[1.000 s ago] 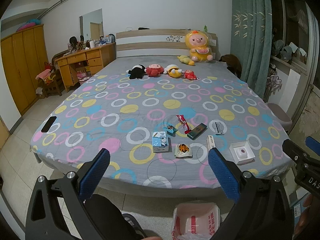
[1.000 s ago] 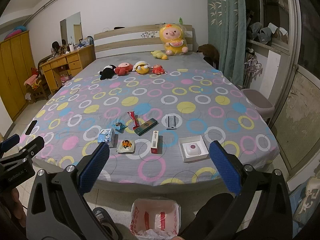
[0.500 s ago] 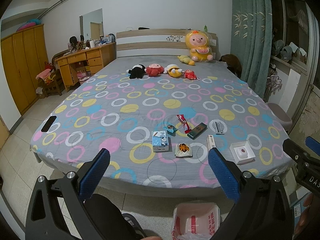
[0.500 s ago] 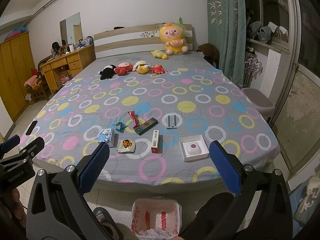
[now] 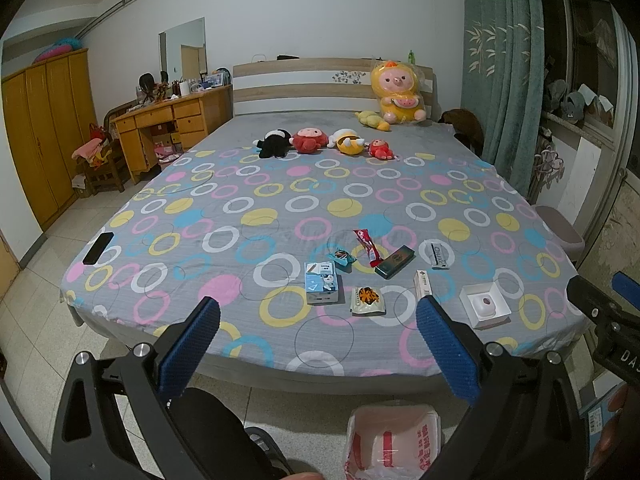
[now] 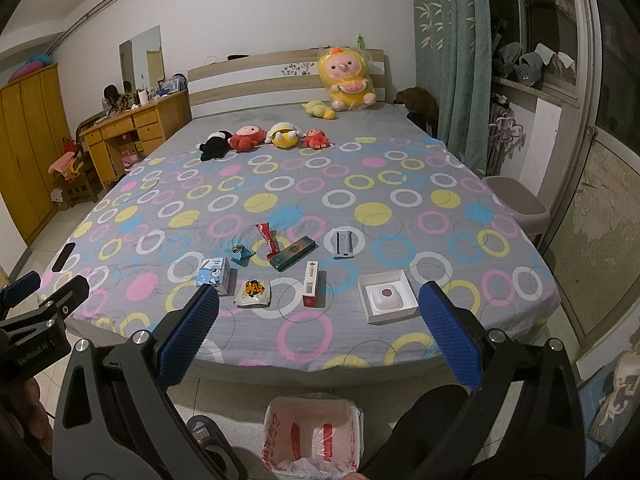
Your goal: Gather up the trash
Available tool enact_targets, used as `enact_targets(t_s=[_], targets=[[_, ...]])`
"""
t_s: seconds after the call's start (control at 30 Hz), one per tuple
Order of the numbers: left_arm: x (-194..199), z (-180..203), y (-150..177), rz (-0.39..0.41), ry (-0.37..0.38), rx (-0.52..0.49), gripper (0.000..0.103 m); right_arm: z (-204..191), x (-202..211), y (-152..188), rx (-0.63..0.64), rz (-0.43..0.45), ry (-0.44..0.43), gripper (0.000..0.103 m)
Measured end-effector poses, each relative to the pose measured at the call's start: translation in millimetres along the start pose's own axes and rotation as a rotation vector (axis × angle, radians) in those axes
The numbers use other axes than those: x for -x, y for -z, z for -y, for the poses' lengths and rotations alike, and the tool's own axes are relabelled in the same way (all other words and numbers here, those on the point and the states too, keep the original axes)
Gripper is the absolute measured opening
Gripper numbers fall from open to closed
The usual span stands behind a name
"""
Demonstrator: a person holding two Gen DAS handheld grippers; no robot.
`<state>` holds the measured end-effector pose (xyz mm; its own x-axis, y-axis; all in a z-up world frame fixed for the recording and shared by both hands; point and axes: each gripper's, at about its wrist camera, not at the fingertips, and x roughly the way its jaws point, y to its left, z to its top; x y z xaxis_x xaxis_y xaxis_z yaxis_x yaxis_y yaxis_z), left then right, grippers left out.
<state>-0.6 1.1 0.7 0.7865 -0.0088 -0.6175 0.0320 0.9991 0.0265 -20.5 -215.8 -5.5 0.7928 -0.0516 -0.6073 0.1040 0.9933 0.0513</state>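
Several pieces of trash lie near the foot of the bed: a blue carton (image 5: 321, 288) (image 6: 214, 275), a silver snack packet (image 5: 367, 300) (image 6: 253, 293), a red wrapper (image 5: 367, 243) (image 6: 269, 239), a dark green box (image 5: 394, 261) (image 6: 293, 253), a red-and-white box (image 6: 311, 289), a white open box (image 5: 484, 305) (image 6: 385, 295). A bin lined with a white bag (image 5: 394, 440) (image 6: 314, 436) stands on the floor below. My left gripper (image 5: 318, 350) and right gripper (image 6: 318, 336) are open and empty, held in front of the bed's foot.
Plush toys (image 5: 306, 140) sit far up the bed (image 5: 240, 240). A black phone (image 5: 98, 248) lies at its left edge. A wooden desk (image 5: 168, 128) and wardrobe (image 5: 36, 140) stand left. A stool (image 6: 516, 204) and curtain (image 6: 452, 60) are right.
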Motion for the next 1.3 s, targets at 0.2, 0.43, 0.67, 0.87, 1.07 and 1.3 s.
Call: enact_targets(t_s=[0.2,0.43,0.67,0.87,1.07,1.3], targets=[[0,0,0,-0.002,0.000,0.001,0.096,0,-1,0,0.001,-0.003,0.000,0.098],[0,0,0,0.002,-0.001,0.001,0.096,0,-2,3,-0.002,0.002,0.004,0.098],[4,5,-3,0.003,0.003,-0.002,0.096,0,-3,9,0.007,-0.001,0.027,0.098],[4,5,-3,0.004,0.002,-0.002,0.096,0,-3,10,0.001,-0.003,0.018,0.098],[5,5,-3,0.003,0.000,-0.002,0.096,0,-2,8,-0.007,-0.006,0.015,0.098],[6,1,1,0.004,0.015,0.017,0.096,5,0,3,-0.031,0.010,0.007,0.098]])
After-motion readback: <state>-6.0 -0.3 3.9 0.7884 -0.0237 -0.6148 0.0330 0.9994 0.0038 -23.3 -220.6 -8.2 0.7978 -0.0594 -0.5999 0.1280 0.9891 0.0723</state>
